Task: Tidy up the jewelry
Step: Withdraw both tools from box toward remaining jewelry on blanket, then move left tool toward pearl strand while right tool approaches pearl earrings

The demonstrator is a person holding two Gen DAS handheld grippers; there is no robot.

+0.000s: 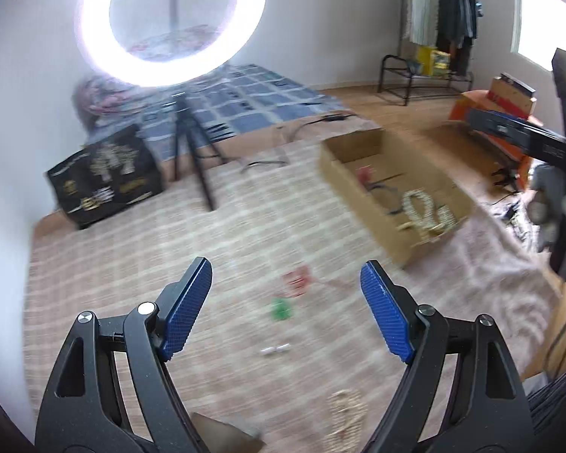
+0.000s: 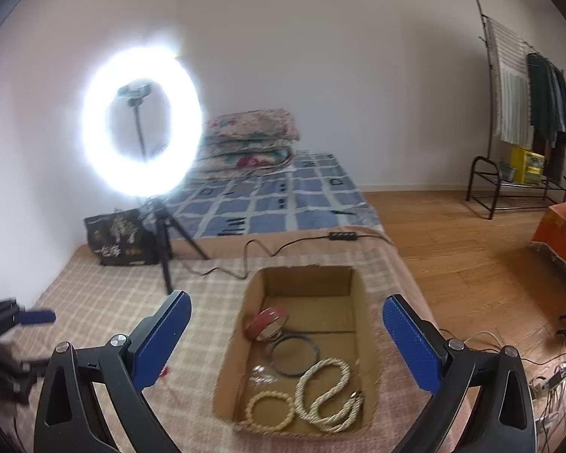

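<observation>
The left gripper [image 1: 286, 283] is hanging with its blue-padded jaws spread wide and nothing between them, above a beige checked blanket [image 1: 139, 264] covering a low bed. Below it on the blanket, blurred by motion, a small red jewelry piece [image 1: 297, 281], a small green piece [image 1: 281, 308], a small white piece [image 1: 275, 349] and a pale beaded strand [image 1: 347, 413] are lying loose and apart from one another. The right gripper [image 2: 286, 326] is likewise standing open and empty, hovering over an open brown cardboard box [image 2: 230, 343] resting on the same blanket. Inside the box a red and cream bangle [image 2: 266, 322] is leaning near the left wall, a thin dark ring bangle [image 2: 292, 355] is lying just beside it, a coiled cream beaded necklace [image 2: 326, 396] is occupying the near right corner, and a cream beaded bracelet [image 2: 269, 409] is sitting at the near left. Something small and shiny lies by the left wall; its kind cannot be told. A lit white ring light [image 2: 141, 120] on a black tripod is standing at the blanket's far edge beside a black printed bag [image 2: 119, 238].
</observation>
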